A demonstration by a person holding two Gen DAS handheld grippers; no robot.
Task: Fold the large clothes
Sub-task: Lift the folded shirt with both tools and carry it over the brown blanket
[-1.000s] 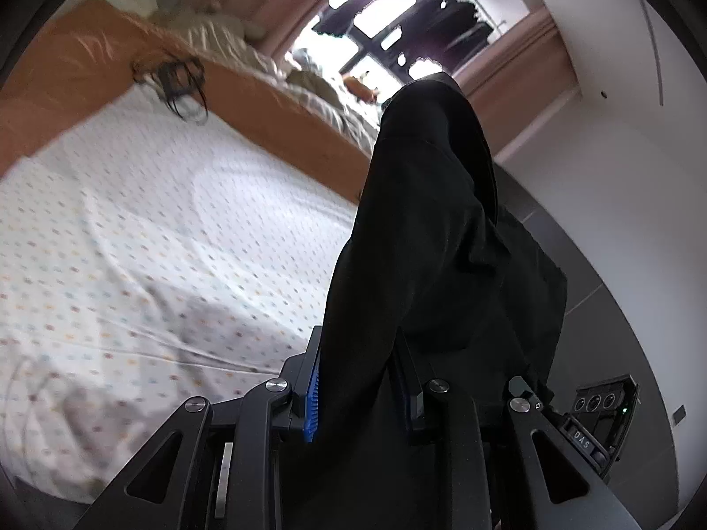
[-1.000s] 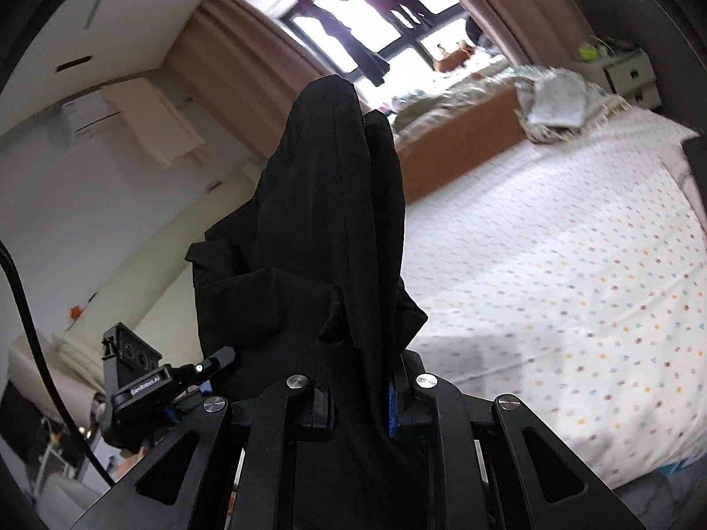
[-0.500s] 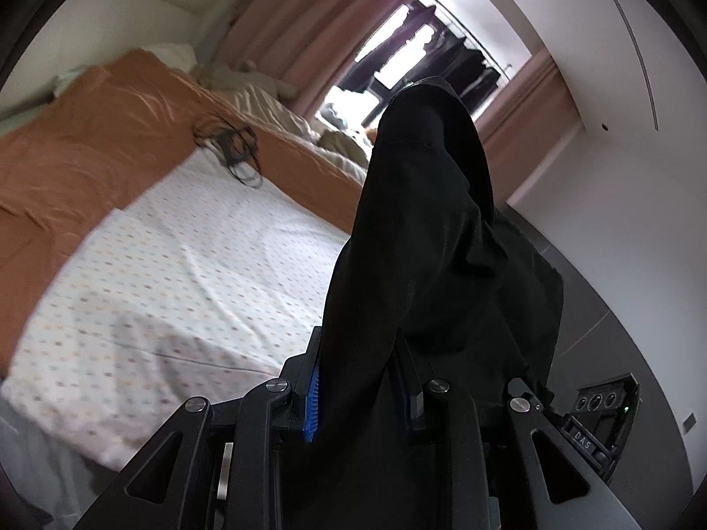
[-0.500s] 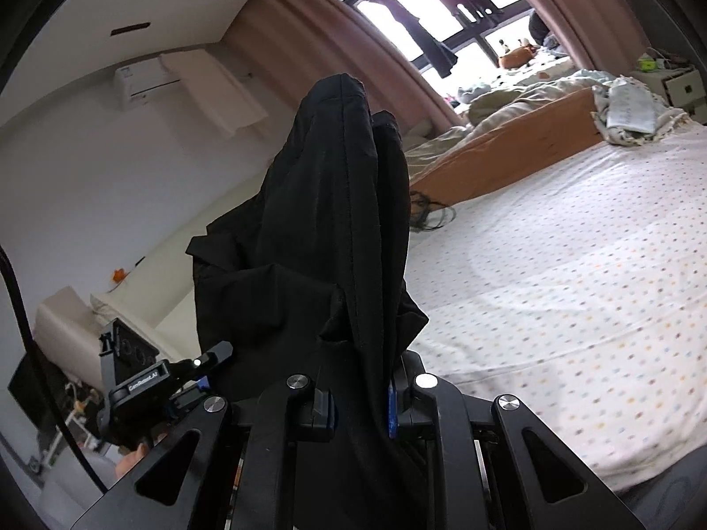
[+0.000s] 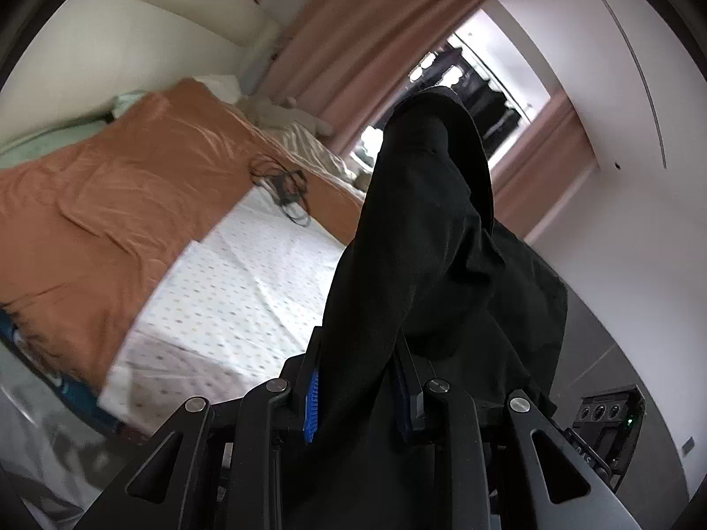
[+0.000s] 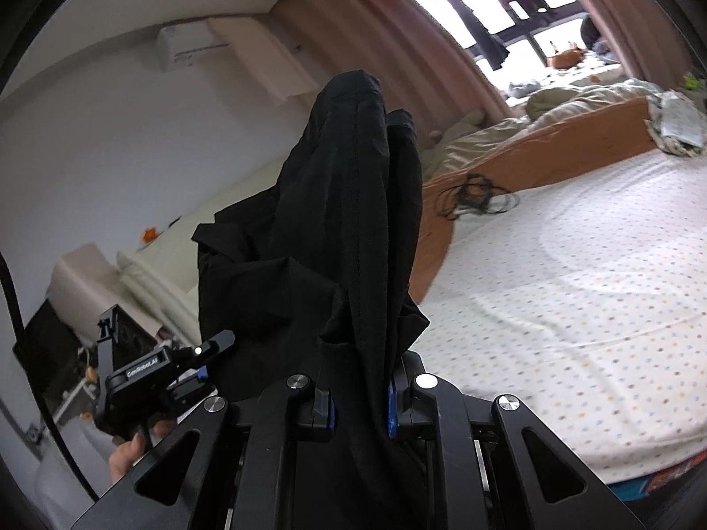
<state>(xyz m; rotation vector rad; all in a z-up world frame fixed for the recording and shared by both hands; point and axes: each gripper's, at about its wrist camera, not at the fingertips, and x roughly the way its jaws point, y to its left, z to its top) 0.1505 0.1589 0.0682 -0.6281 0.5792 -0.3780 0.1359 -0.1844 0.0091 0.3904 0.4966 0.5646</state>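
Note:
A black garment (image 5: pixel 424 238) hangs bunched in the air, held up off the bed by both grippers. My left gripper (image 5: pixel 358 397) is shut on one bunch of it, the cloth rising in a tall fold between the blue pads. In the right wrist view the same black garment (image 6: pixel 353 203) stands up from my right gripper (image 6: pixel 360 402), which is shut on it. The left gripper (image 6: pixel 176 366) shows there at lower left, with a hand under it. The right gripper's body (image 5: pixel 605 424) shows at lower right in the left wrist view.
A bed with a dotted white sheet (image 6: pixel 574 291) lies ahead and below; an orange blanket (image 5: pixel 110 212) covers its far part. A tangle of black cable (image 6: pixel 477 194) rests on the sheet near the blanket. Pink curtains (image 5: pixel 366 44) and a bright window stand behind.
Both grippers, still shut on the black garment, have swung sideways and slightly up. The bed has slid away in both views and more of the orange blanket and wall shows.

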